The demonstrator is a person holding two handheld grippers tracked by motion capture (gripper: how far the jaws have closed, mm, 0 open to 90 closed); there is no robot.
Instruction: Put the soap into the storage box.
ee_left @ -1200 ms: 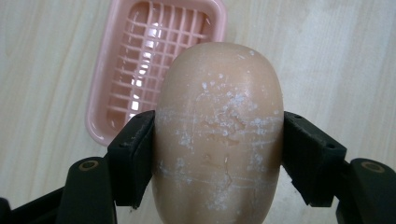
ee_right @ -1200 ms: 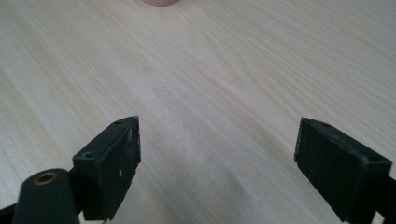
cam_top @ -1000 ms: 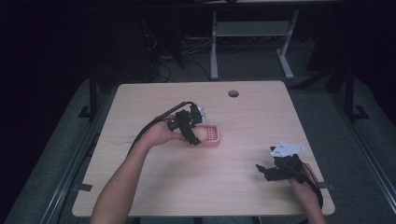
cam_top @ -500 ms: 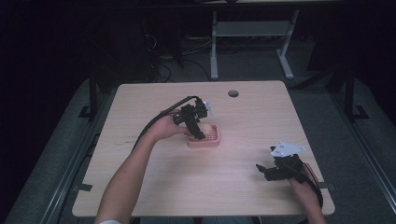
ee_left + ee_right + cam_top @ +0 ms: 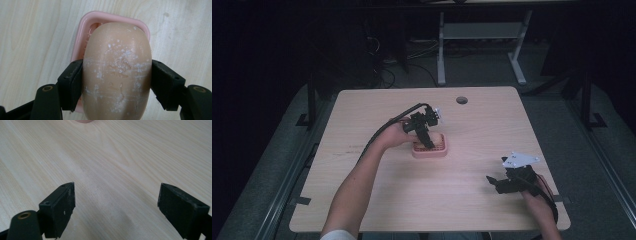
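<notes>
left gripper (image 5: 428, 142) has come down over the pink soap dish (image 5: 438, 148), fingers clamped on the soap bar (image 5: 117, 70); placing step, release next; right gripper (image 5: 116, 207) idle, fingers spread.

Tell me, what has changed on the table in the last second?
The left gripper, shut on the soap bar, tipped from lying sideways to pointing down over the pink soap dish. The dish, the right gripper and the table stayed put.
</notes>
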